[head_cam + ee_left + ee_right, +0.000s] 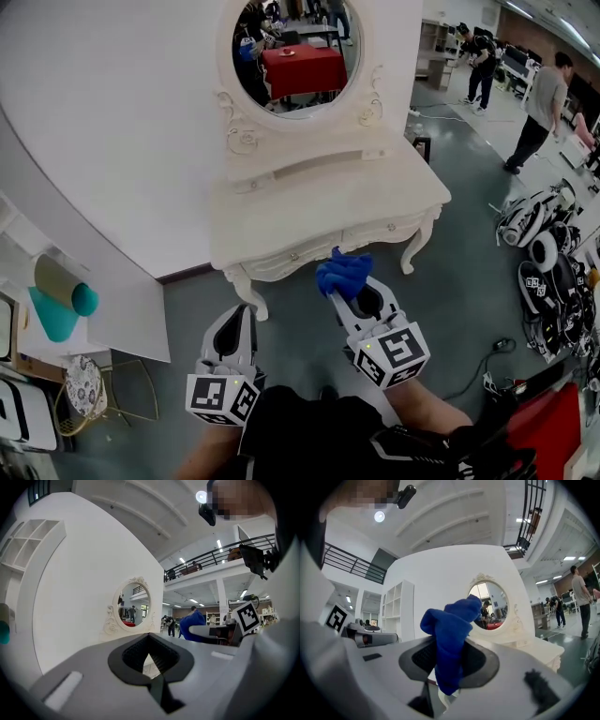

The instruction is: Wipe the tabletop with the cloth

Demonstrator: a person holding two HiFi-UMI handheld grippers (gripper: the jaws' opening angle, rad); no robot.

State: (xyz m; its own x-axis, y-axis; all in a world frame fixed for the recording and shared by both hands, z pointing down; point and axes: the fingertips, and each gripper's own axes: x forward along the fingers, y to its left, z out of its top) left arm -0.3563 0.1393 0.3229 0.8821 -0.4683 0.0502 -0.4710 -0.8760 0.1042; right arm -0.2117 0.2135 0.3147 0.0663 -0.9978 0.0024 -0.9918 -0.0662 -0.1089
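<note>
The left gripper point(237, 323) is hanging with its jaws pressed together on nothing. To its right, the right gripper point(361, 302) is clenching the one cloth point(343, 273), a crumpled deep-blue terry bunch. The cloth is sticking out past the jaw tips, its long axis running along the jaws and pointing toward the single white dressing table point(328, 211). It is being held in the air just before the table's front edge.

left gripper point(242, 314): jaws together, empty | right gripper point(352, 300): jaws clamped on cloth point(343, 273) | side by side
</note>
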